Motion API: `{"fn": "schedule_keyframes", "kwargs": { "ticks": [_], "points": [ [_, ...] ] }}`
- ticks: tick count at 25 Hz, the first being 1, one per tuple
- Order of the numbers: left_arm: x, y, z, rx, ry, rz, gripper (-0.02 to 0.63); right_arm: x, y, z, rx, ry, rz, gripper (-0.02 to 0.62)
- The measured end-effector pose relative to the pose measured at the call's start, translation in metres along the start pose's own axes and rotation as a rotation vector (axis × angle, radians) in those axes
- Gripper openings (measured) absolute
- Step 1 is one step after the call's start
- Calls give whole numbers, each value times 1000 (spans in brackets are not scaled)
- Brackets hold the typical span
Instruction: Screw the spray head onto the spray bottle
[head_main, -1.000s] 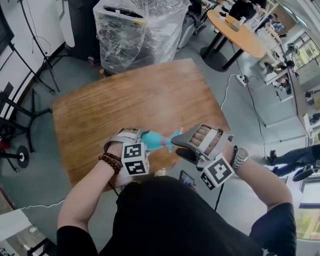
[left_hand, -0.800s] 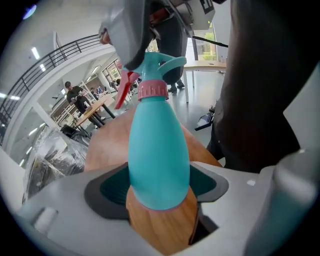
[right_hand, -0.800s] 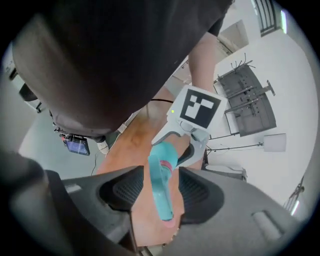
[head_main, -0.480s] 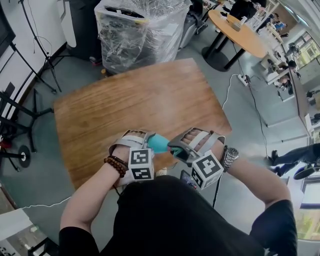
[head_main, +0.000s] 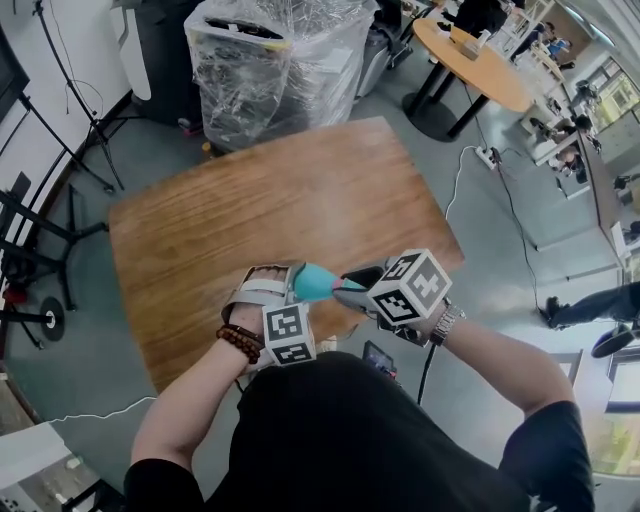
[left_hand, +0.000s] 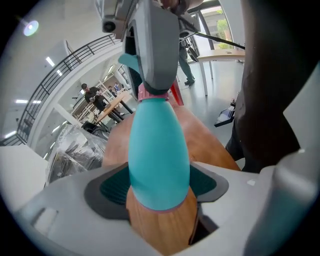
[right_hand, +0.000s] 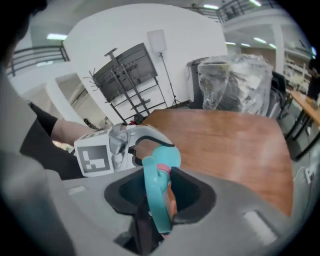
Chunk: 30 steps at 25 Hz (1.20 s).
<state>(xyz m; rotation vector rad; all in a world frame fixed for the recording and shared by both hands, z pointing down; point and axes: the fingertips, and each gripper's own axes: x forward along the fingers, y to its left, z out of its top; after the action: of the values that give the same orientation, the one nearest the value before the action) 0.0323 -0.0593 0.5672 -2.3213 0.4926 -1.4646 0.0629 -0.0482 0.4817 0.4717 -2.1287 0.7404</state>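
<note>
Wooden table (head_main: 270, 200) on grey floor (head_main: 480, 330); plastic-wrapped stack (head_main: 280, 60) behind.

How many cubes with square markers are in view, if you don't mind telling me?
2. The left cube rides on the left claw; the right cube rides on the right claw, beside the teal bottle. None seems hidden.

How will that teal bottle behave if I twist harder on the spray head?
The smooth, tapered teal plastic spray bottle may well slip round in the left tongs, which grip only its wide base. It looks light and fairly stiff, held out sideways without sagging. Laid loose on its side, its round body would likely roll.
</note>
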Motion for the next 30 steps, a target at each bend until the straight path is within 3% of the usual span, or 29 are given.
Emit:
{"fn": "schedule_keyframes", "kwargs": {
  "ticks": [2, 4, 5, 8, 14, 20, 25, 30],
  "points": [
    [3, -2, 1, -29, -12, -2, 385, 0, -1, 1, 5, -11, 1, 121],
    [5, -2, 2, -92, -44, -8, 386, -3, 0, 5, -91, -38, -29, 140],
    [7, -1, 2, -133, -61, -12, 387, -7, -1, 10, -142, -61, -49, 183],
    [14, 1, -2, -260, -111, -35, 387, -25, -6, 25, -228, -144, -104, 201],
    [33, 18, -11, -497, -241, -34, 388, -60, -22, 40, -263, -253, -195, 201],
    [55, 52, -27, -724, -310, 34, 390, -63, -34, 29, -249, -265, -238, 201],
    [79, 76, -36, -825, -310, 78, 390, -62, -37, 22, -265, -287, -251, 192],
    [100, 96, -39, -837, -296, 136, 391, -64, -45, 16, -261, -298, -264, 173]
  ]
}}
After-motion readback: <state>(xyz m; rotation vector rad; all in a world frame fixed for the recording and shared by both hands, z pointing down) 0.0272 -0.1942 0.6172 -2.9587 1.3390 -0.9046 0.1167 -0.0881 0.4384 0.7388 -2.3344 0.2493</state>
